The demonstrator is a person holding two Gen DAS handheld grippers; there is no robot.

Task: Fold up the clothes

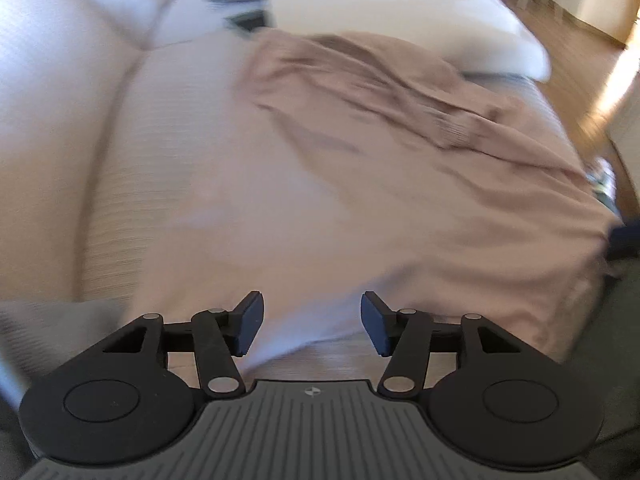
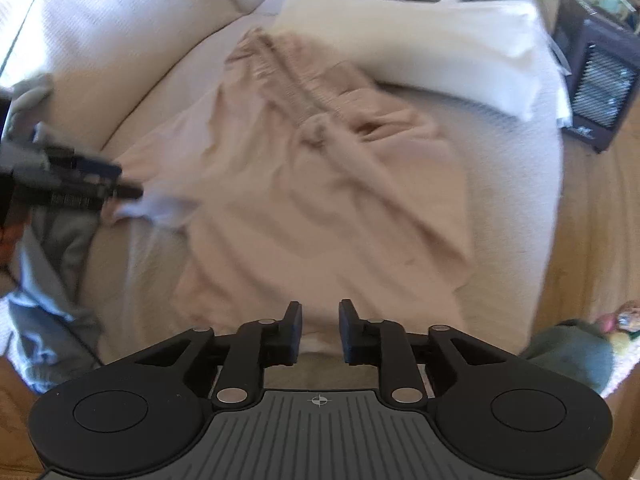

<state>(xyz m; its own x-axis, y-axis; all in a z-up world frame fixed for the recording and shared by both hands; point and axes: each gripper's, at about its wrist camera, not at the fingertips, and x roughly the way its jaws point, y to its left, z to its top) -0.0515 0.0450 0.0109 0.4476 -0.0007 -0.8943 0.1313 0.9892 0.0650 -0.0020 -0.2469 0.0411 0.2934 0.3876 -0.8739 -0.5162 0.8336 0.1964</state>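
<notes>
Cream sofa cushion (image 1: 100, 128) fills left-wrist frame; pink garment (image 1: 400, 168) spread centre to right, hem low. My left claw (image 1: 312, 326) apart, nothing clamped.

Right-wrist view: garment (image 2: 304, 200) centre, white pillow (image 2: 432, 44) upper right; right claw (image 2: 319, 330) narrowly apart, empty. Judgement: pinch hem corners evenly before folding.

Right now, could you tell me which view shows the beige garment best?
The right wrist view: the beige garment lies there almost whole on the sofa, gathered waistband to near hem. The left wrist view is blurrier, and its right edge runs out of frame.
</notes>
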